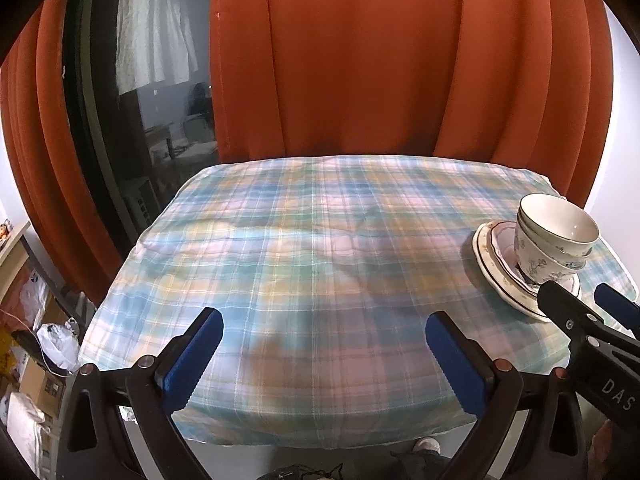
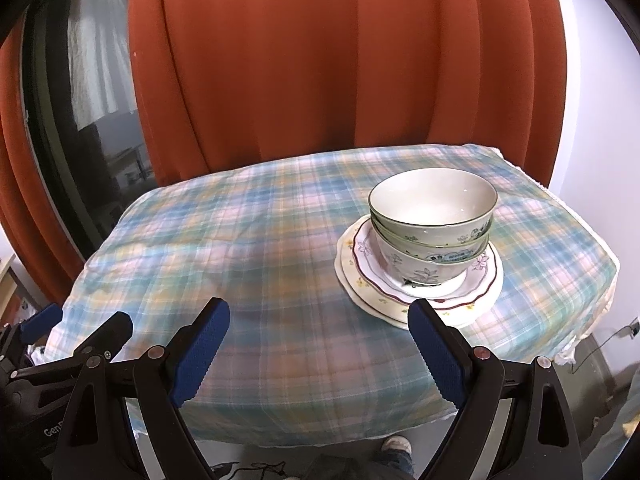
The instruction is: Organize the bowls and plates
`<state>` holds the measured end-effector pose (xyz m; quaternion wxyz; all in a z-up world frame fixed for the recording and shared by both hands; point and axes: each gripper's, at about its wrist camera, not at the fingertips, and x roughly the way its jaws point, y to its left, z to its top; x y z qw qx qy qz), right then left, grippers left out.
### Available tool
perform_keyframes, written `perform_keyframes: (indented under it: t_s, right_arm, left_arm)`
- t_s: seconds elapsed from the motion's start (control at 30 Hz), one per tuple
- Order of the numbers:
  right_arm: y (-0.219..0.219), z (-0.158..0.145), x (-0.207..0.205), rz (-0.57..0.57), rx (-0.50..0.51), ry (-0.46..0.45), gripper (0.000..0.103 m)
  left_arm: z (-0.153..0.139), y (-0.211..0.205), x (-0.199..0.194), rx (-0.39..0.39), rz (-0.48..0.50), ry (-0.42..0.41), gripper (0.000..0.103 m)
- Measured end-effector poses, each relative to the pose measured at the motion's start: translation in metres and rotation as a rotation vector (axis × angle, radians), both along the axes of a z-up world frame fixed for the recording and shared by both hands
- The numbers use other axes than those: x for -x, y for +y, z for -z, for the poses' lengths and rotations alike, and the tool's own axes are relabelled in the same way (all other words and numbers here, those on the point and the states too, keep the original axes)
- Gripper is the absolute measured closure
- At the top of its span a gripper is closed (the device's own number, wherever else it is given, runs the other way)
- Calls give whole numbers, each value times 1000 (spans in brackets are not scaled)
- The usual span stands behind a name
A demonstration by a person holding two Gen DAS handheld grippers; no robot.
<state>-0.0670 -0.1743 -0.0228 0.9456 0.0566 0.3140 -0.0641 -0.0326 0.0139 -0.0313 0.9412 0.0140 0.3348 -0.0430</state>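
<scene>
**Glazed crockery stacked on the right of the tabletop, both tongs wide and empty**

The task's things stand in one pile on the right side of the tabletop [image 2: 248,248], which is covered by a pastel plaid cloth. Two glazed ceramic bowls with green floral print [image 2: 434,216] sit nested, the upper one tilted a little inside the lower. Under them lie two scalloped ceramic plates [image 2: 476,292], a pink-rimmed one on a wider cream one, slightly off-centre from each other.

All of it is likely stiff, fairly heavy for its size, brittle and slick under rubber pads. The loose nesting suggests the top bowl could rock or slide if the pile is nudged. A bowl is probably best taken across its rim wall, one pad inside and one outside. A plate lies flat on soft cloth, so its raised scalloped edge is the likely place to pinch. Lifting the whole stack by the bottom plate looks risky.

The right tongs [image 2: 320,354] stand wide apart with nothing between the blue pads, angled down over the near edge, the pile just ahead of the right pad. The left tongs [image 1: 324,354] are likewise spread and empty, pointing down at bare cloth, well apart from the crockery. The two tools sit side by side.
</scene>
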Motion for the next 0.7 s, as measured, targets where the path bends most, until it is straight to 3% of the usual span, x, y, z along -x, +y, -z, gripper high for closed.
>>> perform_keyframes:
  t_s: [0.7]
  right_arm:
    - [2,4,-10,14,-17,13,11]
  left_arm:
    - [3,1,-13,-24,14,3,0]
